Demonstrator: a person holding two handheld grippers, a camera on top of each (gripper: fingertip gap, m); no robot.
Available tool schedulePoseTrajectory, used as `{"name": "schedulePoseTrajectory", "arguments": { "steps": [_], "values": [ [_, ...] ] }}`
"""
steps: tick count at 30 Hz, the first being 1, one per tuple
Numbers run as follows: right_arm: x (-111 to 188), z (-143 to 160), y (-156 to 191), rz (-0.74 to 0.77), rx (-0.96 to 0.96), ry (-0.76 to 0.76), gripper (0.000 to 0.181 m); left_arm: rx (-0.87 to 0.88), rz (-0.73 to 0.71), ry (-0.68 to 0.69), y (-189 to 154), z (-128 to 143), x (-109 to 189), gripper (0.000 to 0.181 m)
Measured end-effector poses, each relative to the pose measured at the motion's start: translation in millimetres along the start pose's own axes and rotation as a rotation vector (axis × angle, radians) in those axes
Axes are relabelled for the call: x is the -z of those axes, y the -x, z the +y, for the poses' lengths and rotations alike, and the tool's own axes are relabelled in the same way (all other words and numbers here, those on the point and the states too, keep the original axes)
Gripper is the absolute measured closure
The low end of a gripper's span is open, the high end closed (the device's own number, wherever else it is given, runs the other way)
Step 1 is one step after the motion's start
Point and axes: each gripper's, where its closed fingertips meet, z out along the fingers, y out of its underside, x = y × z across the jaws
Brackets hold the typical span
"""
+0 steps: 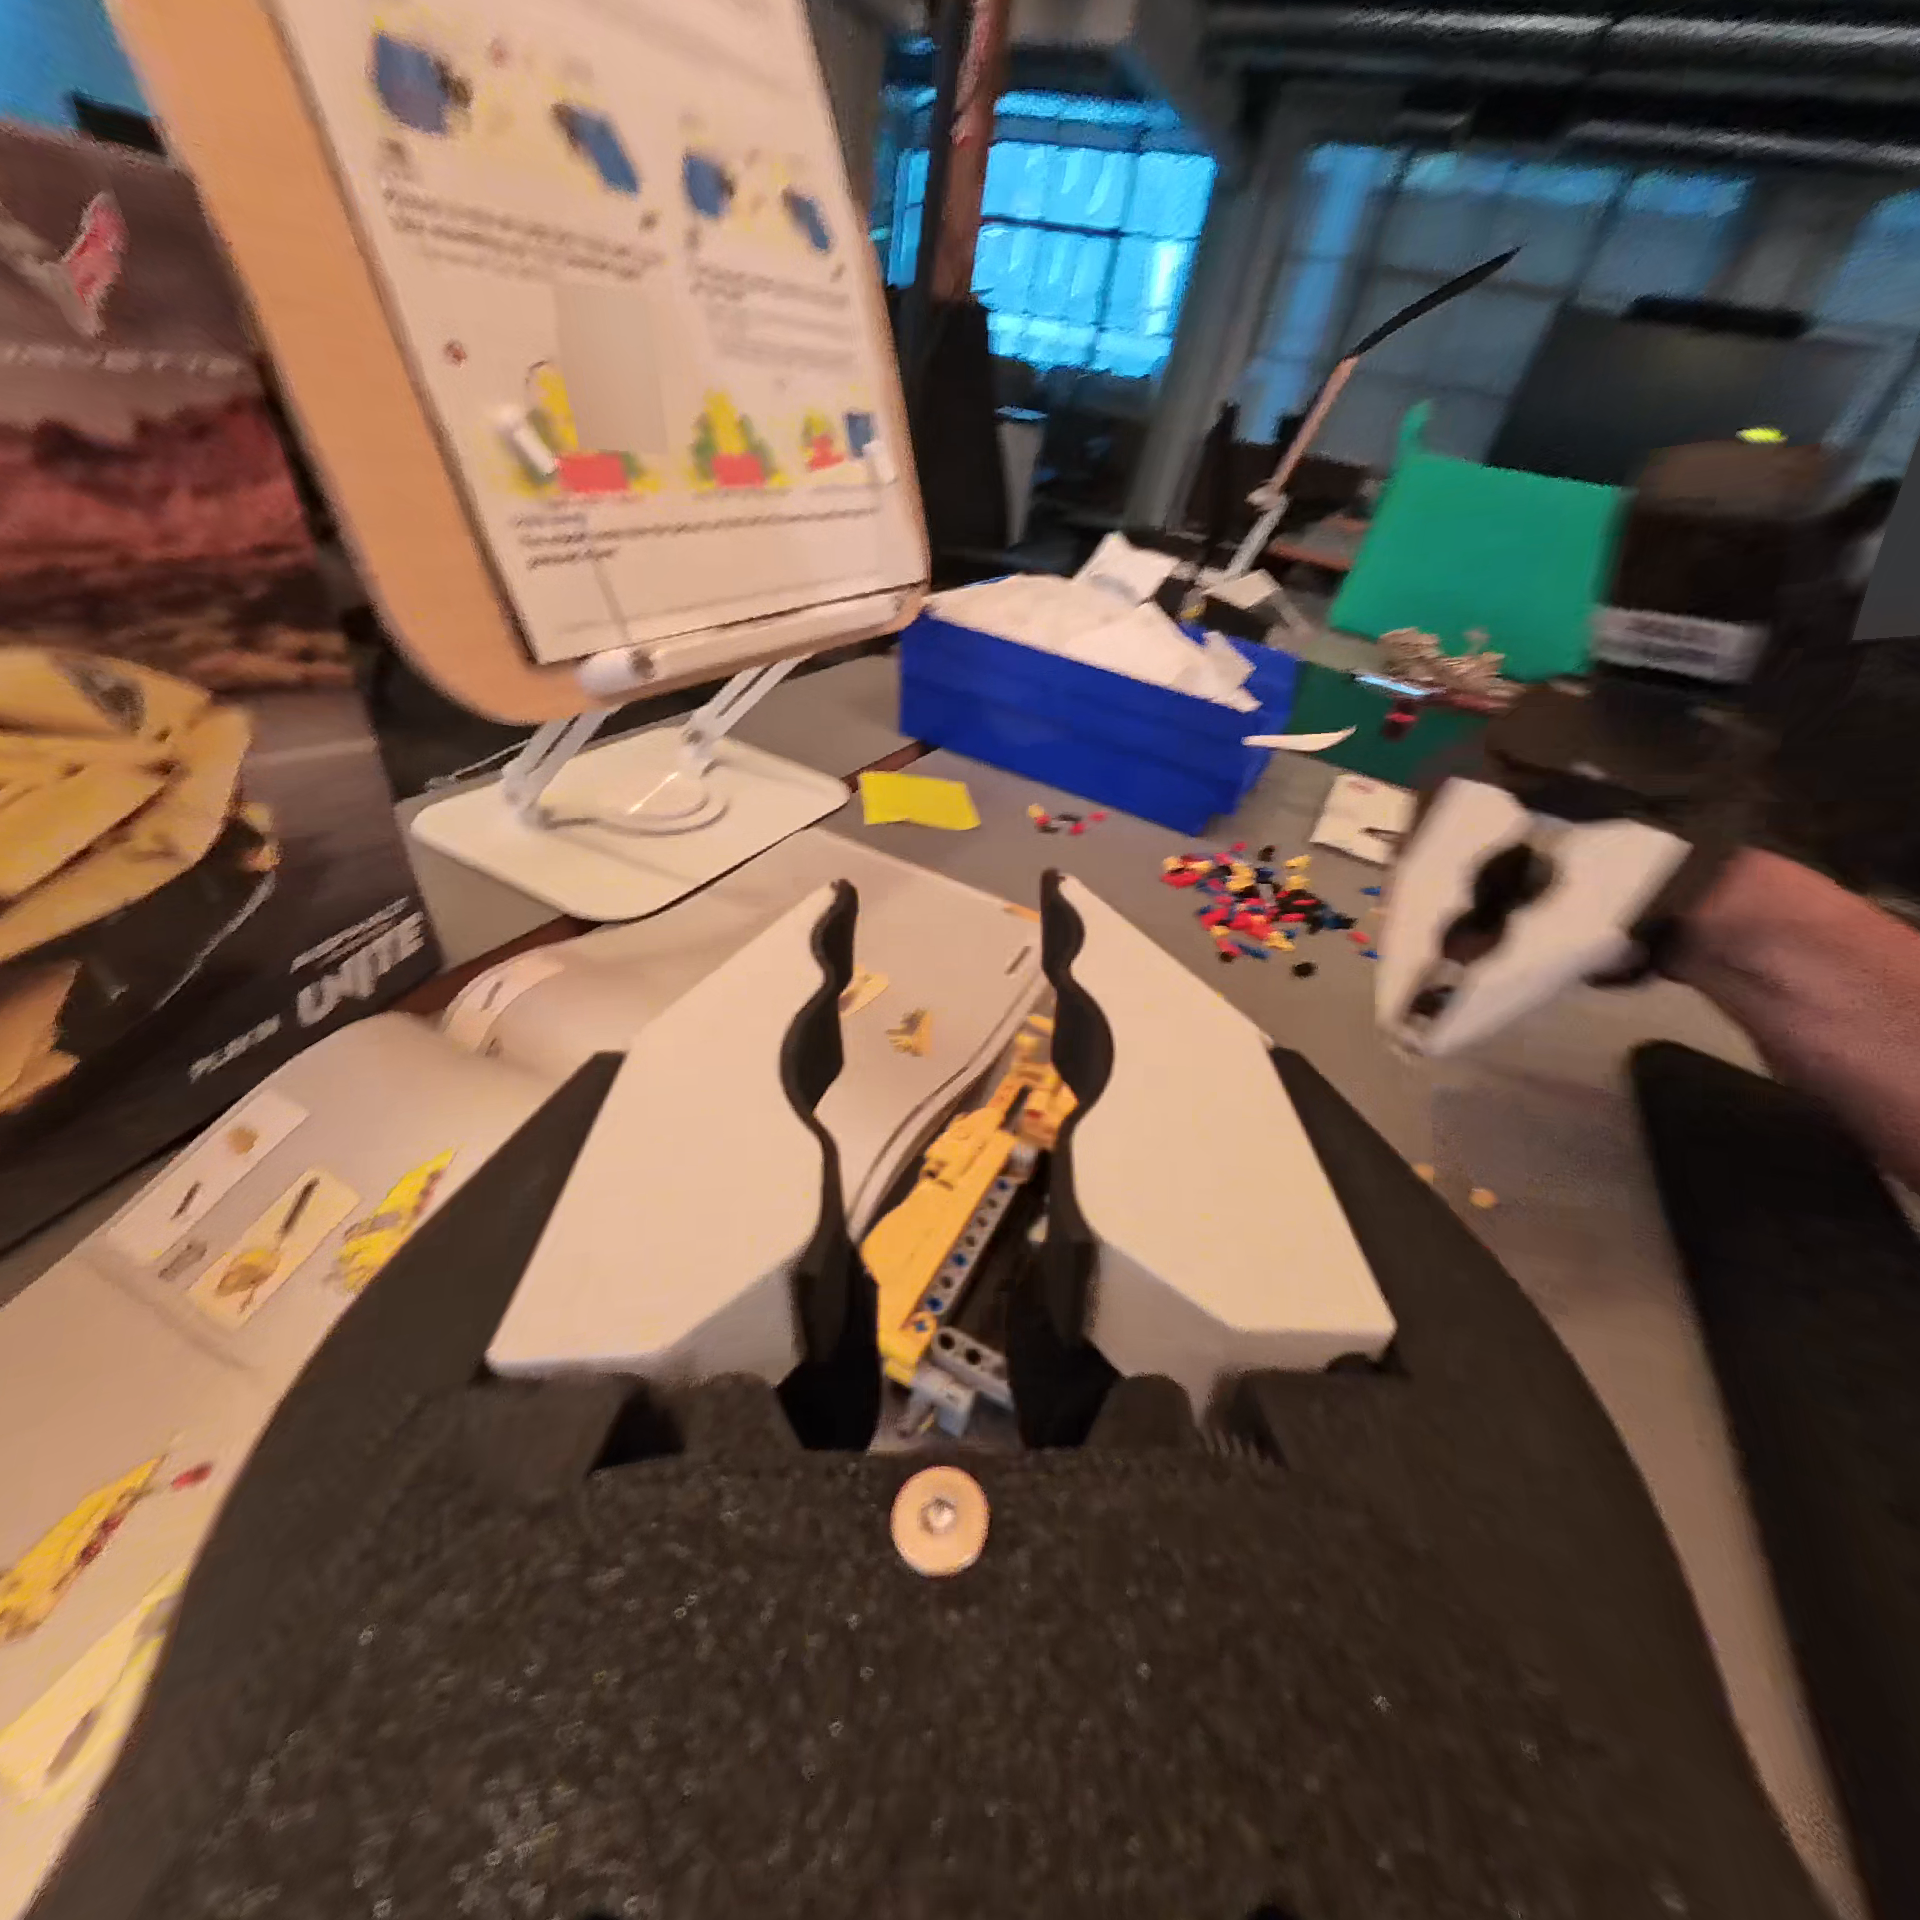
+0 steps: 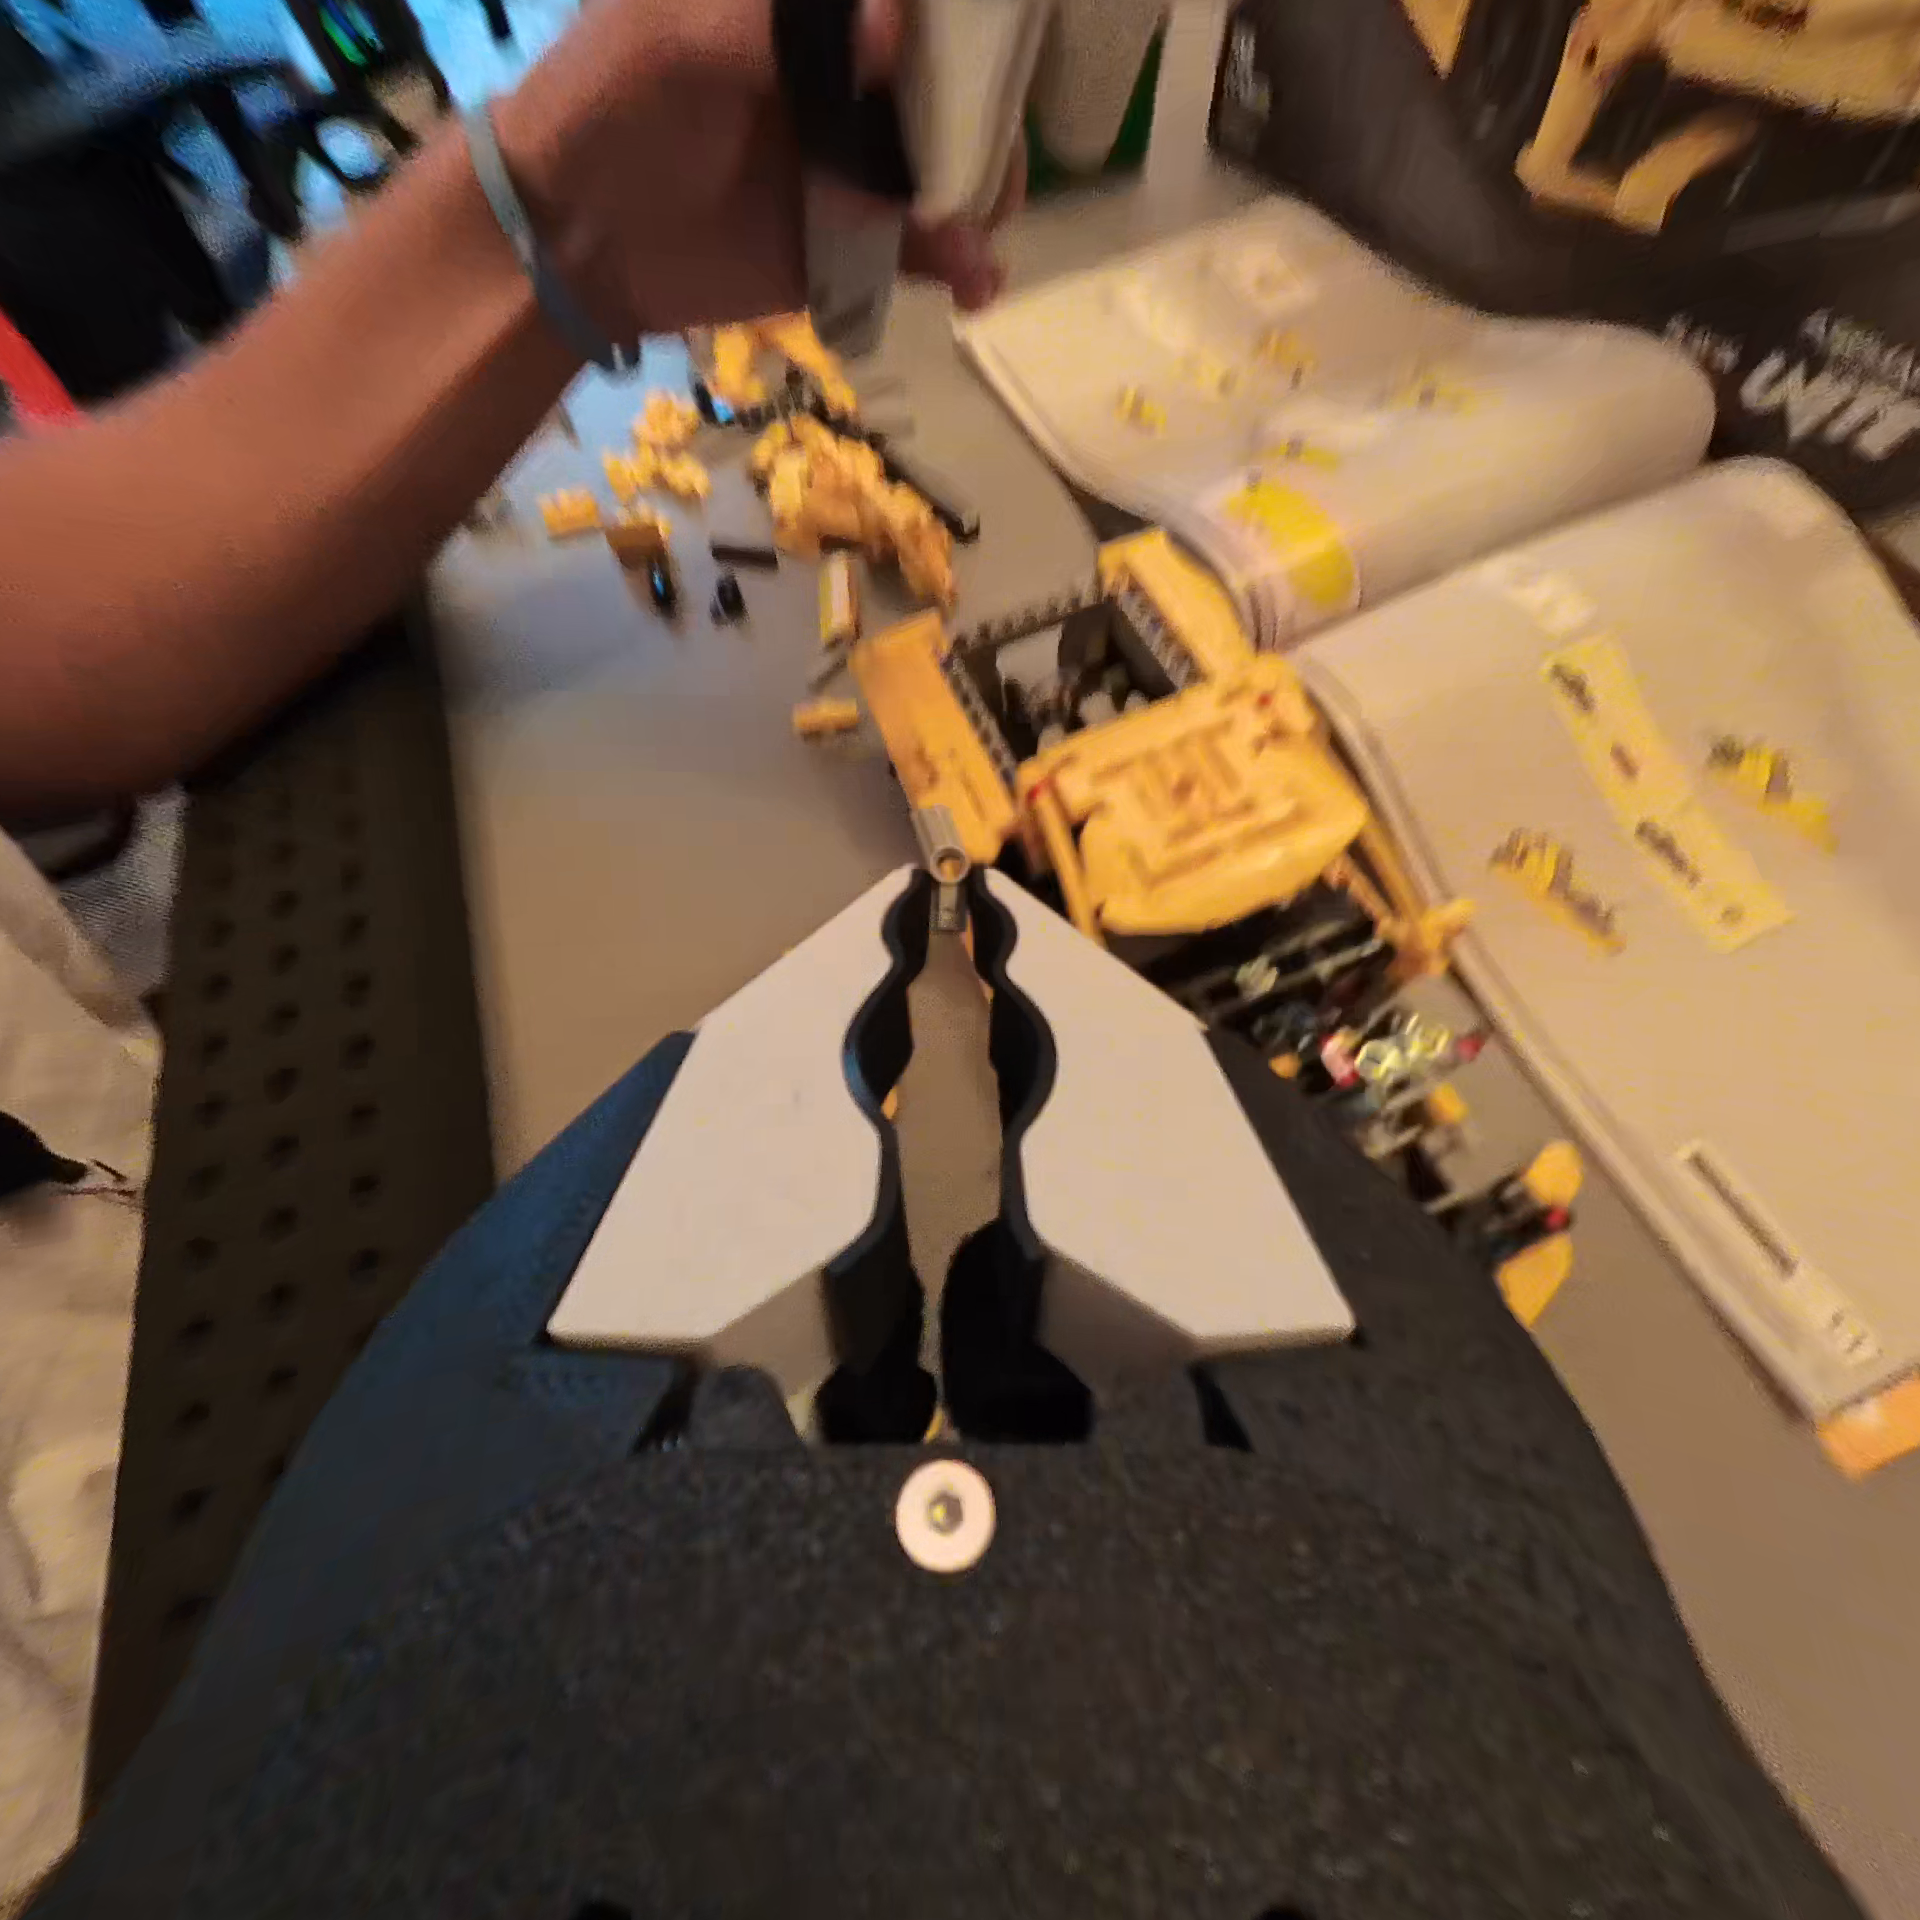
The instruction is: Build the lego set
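Note:
The partly built yellow and black lego car [image 2: 1174, 821] lies on the grey table beside the open instruction booklet [image 2: 1621, 831]. My right gripper [image 2: 948, 888] is shut on a small grey tube-shaped piece [image 2: 943, 868], held just in front of the car's near left edge. In the left wrist view my left gripper [image 1: 948, 894] is open and empty, raised over the car [image 1: 966, 1184], which shows between its fingers. The right gripper [image 1: 1418, 1013] shows there at the right, held by a hand. The views are motion-blurred.
Loose yellow and black pieces [image 2: 821, 478] lie beyond the car, under the person's arm [image 2: 312, 447]. A pile of small coloured pieces [image 1: 1257, 914], a blue bin [image 1: 1081, 717], a sheet on a white stand [image 1: 623, 312] and the set's box [image 1: 156, 675] surround the work area. The gap from one gripper's tips to the other's is roughly 15 centimetres.

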Motion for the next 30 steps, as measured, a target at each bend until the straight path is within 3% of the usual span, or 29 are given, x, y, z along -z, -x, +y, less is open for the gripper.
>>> {"name": "schedulePoseTrajectory", "arguments": {
  "steps": [3, 6, 9, 11, 13, 17, 19, 30],
  "values": [
    [6.4, -37.5, -15.9, -0.132, -0.017, -0.140, 0.176, -0.036, 0.157, 0.006, -35.0, 0.9, -0.3, 0.147],
    [4.1, -55.3, -28.6, -0.183, -0.064, -0.279, 0.176, -0.002, 0.298, 0.126, -71.9, 19.0, -13.7, 0.149],
    [0.7, -52.7, -37.1, -0.059, -0.025, -0.360, 0.176, -0.032, 0.311, 0.179, -82.0, 35.5, -31.2, 0.149],
    [0.3, -49.9, -46.9, 0.105, 0.061, -0.387, 0.176, -0.025, 0.313, 0.189, -82.4, 42.2, -38.0, 0.149],
    [4.6, -51.6, -59.1, 0.304, 0.188, -0.388, 0.176, 0.032, 0.311, 0.184, -79.8, 42.6, -42.6, 0.149],
    [3.6, -56.9, -61.9, 0.526, 0.455, -0.343, 0.176, 0.201, 0.327, 0.125, -80.2, 32.6, -53.3, 0.149],
    [1.2, -58.2, -58.3, 0.549, 0.497, -0.355, 0.176, 0.220, 0.369, 0.103, -88.0, 31.2, -55.9, 0.161],
    [-1.2, -52.3, -51.5, 0.522, 0.529, -0.333, 0.176, 0.249, 0.401, 0.141, -99.0, 41.5, -65.4, 0.162]
  ]
}}
